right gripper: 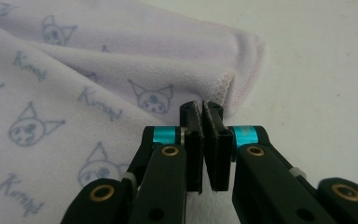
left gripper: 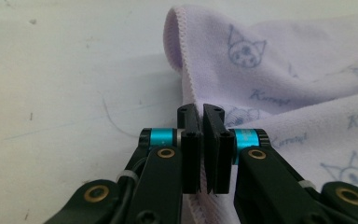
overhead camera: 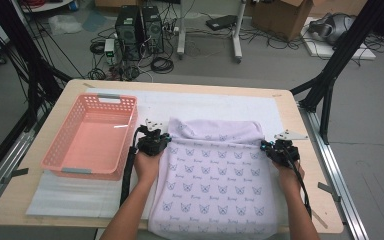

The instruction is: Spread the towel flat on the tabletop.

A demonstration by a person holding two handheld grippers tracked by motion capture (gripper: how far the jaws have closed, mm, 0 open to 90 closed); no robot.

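A pale lilac towel [overhead camera: 215, 175] printed with small cat faces lies on the table, its near end hanging over the front edge and its far end folded back on itself. My left gripper [overhead camera: 164, 138] grips the towel's left edge just below that fold. In the left gripper view the jaws [left gripper: 201, 112] are shut, with the stitched hem of the towel [left gripper: 279, 70] pinched between them. At the right edge my right gripper [overhead camera: 268, 146] holds the cloth likewise. In the right gripper view its jaws [right gripper: 201, 108] are shut on the hem near the folded corner of the towel [right gripper: 74, 70].
A pink plastic basket [overhead camera: 92, 137] with nothing in it stands at the left of the table, close to my left hand. A white foam mat [overhead camera: 215, 102] covers the wooden table top [overhead camera: 10, 200] under the towel. Black frame struts rise at both sides.
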